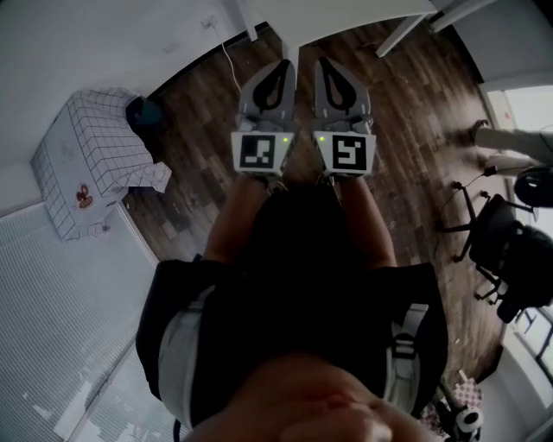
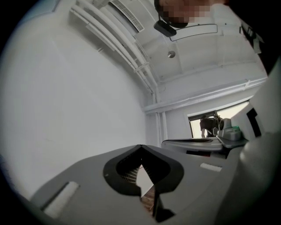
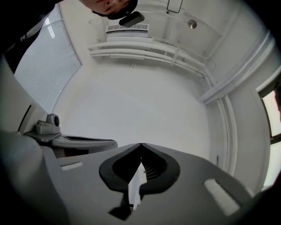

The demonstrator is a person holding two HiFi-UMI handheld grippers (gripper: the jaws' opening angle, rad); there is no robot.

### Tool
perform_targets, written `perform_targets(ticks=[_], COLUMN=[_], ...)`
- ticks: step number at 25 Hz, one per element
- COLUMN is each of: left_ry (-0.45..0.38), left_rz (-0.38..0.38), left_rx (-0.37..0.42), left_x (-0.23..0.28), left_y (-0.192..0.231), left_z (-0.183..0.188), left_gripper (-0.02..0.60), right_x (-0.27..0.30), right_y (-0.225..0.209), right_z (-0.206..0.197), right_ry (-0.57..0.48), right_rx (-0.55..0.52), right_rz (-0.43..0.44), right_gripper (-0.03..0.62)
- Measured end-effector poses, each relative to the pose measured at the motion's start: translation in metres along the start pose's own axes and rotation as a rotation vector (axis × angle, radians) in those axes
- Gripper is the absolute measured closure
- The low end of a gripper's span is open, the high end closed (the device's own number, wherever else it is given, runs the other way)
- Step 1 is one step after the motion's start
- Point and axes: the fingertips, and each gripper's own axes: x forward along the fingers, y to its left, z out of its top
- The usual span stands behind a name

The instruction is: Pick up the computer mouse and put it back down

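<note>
Dark wood floor [image 1: 199,129] lies below the left gripper [image 1: 285,65] and the right gripper [image 1: 326,65], held side by side. Both have jaws pressed together with nothing between. I cannot tell where the mouse is.

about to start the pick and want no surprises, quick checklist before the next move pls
1. Computer mouse in sight: not ok, no view shows it.
2. Left gripper empty: ok, fingers shut with nothing between them.
3. Right gripper empty: ok, same.
4. Fingers open for a pick: not ok, both pairs are shut.
5. Table top visible: cannot tell, only the white table edge and legs show at the head view's top.
6. Grippers clear of office chair and covered box: ok, both stand apart.
</note>
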Motion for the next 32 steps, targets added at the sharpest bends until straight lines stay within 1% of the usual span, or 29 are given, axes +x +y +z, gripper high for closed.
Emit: perform_targets(ticks=[5, 8, 13, 17, 22, 28, 32], left_ry=[0.020, 0.025, 0.050, 0.084, 0.126, 0.190, 0.218], left_rz=[-0.022, -0.014, 0.009, 0.036, 0.039, 0.034, 0.026], left_rx=[-0.011, -0.016, 0.017, 0.018, 0.056, 0.077, 0.076], left_x=[0.024, 0.049, 0.110, 0.165, 0.232, 0.281, 0.309], left_y=[0.006, 0.016, 0.034, 0.053, 0.057, 0.060, 0.075], left_z=[-0.014, -0.021, -0.039, -0.051, -0.072, -0.100, -0.118], left_gripper=[0.581, 0.581, 0.581, 0.581, 0.581, 0.581, 0.581], right_x=[0.016, 0.037, 0.092, 0.140, 0.186, 0.222, 0.251], right_y=[-0.014, -0.030, -0.073, -0.104, -0.147, -0.186, -0.193], right_z=[-0.015, -0.028, -0.050, -0.062, -0.084, -0.112, -0.134], right_ry=[0.030, 0.050, 0.051, 0.059, 0.071, 0.096, 0.123], right_rx=[0.023, 0.029, 0.061, 0.065, 0.093, 0.126, 0.139], right_rz=[-0.026, -0.025, -0.016, 0.011, 0.022, 0.005, 0.011], right_gripper=[0.580, 0.580, 0.580, 0.580, 0.580, 0.580, 0.580])
